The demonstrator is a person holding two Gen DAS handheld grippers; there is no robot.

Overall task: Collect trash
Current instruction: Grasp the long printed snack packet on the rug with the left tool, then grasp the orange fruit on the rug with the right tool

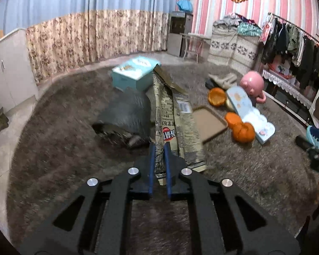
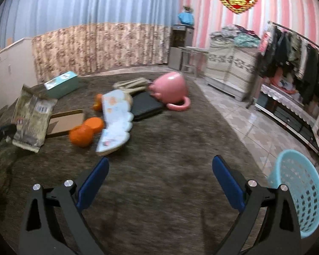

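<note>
Brown shag carpet [image 1: 63, 138], clutter on it. Left gripper [image 1: 158, 148] fingers pinch near end of empty snack bag [image 1: 176, 116]: light, crinkly, floppy, likely slippery; edge grip fine. Right gripper [image 2: 160, 165] fingers spread, empty, beside blue basket [image 2: 304, 193].

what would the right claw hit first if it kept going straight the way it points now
Probably bare brown shaggy carpet first. Beyond it, the pale blue cloud-edged card lies slightly left of that line. Depth is unclear.

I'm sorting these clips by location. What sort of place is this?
Most likely a lived-in room at home: a shaggy carpet on the floor, long curtains along the wall, and a rack of hanging clothes.
</note>
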